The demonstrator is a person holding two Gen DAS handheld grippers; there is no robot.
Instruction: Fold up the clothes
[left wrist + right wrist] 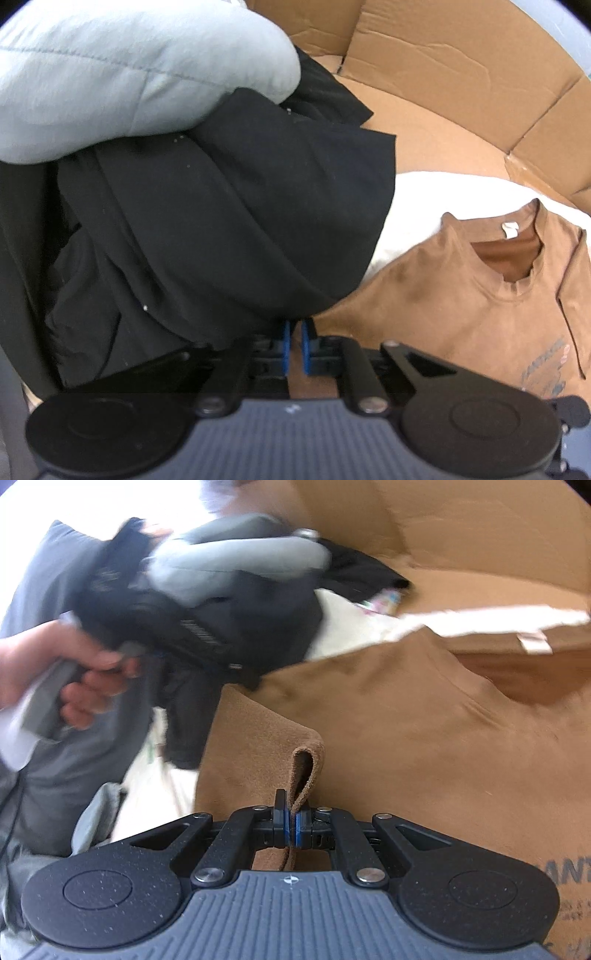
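Your right claw (293,825) is pinching a doubled edge of the brown T-shirt (406,716); the cloth loops up between the blue pads and stands just above them at 12 o'clock. The rest of the shirt spreads away toward 1 and 2 o'clock over a white cloth (347,627) inside the cardboard box (461,535).

In the left wrist view, your left claw (294,347) has its pads drawn close with a thin gap between them. A black garment (221,221) drapes right over the tips, so you cannot tell whether it is caught there. A pale grey padded garment (129,74) sits on top of it at 10 o'clock. The shirt's collar (517,251) lies at 2 o'clock, front up, and the body is not yet folded into a neat stack.

Judging by the grip, you are carrying an edge of the shirt across. Keep the pinch firm so both layers stay caught. Travel low and level so the fabric does not drag or bunch. The black bundle overlaps the shirt's near corner at 10 o'clock, so keep it clear of the fold line. Lay the edge down square with the collar before letting go.
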